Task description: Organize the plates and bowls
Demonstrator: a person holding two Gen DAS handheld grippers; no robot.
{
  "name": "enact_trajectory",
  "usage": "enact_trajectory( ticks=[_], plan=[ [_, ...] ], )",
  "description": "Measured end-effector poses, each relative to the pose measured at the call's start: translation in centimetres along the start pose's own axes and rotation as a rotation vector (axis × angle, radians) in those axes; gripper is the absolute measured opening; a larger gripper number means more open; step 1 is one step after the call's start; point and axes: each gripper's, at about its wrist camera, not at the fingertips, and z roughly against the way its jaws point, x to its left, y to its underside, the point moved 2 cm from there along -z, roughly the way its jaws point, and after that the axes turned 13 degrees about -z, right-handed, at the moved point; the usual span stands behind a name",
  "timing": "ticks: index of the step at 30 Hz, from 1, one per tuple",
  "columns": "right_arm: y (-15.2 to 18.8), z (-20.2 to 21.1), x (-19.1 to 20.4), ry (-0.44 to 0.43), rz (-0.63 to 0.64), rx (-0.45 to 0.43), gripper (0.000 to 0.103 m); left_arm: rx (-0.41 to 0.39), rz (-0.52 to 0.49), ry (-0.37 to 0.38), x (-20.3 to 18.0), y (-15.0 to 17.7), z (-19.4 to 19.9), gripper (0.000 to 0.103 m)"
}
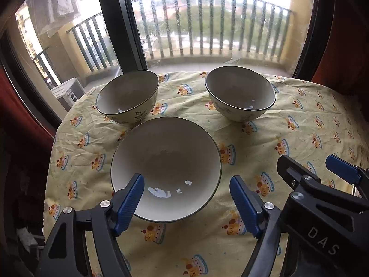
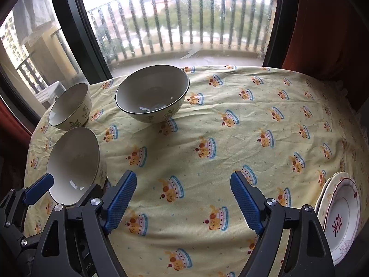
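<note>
1. Three bowls stand apart in a triangle on the worktop [image 1: 299, 120], which is covered by a yellow printed cloth. The near bowl [image 1: 166, 168] sits in front, the left bowl [image 1: 128, 95] and right bowl [image 1: 239, 93] behind it toward the window; spread out like this, they look ready to be nested.
2. The left tongs [image 1: 186, 198] stand wide open over the near bowl and hold nothing; one pad shows in front of its rim, so a grip looks close.
3. The right tongs [image 2: 183, 199] hang open over bare cloth, empty.
4. A stack of plates [image 2: 341, 210] sits at the worktop's right edge, apparently already gathered.
</note>
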Motion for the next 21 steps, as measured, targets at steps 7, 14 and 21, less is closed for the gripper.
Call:
enact_trajectory(
  ticks=[7,14,21],
  plan=[
    [-0.7,-2.1,5.1,-0.050,0.002,0.051,0.085,0.037,0.114,-0.012,5.6,-0.1,-2.6,0.058],
    [-0.8,-3.5,8.4,-0.031,0.026,0.045,0.067,0.069,0.121,-0.015,7.6,-0.2,-5.1,0.041],
    [-0.4,-5.7,9.2,-0.055,0.013,0.104,0.038,0.083,0.130,0.036,8.0,0.0,-7.0,0.026]
  ],
)
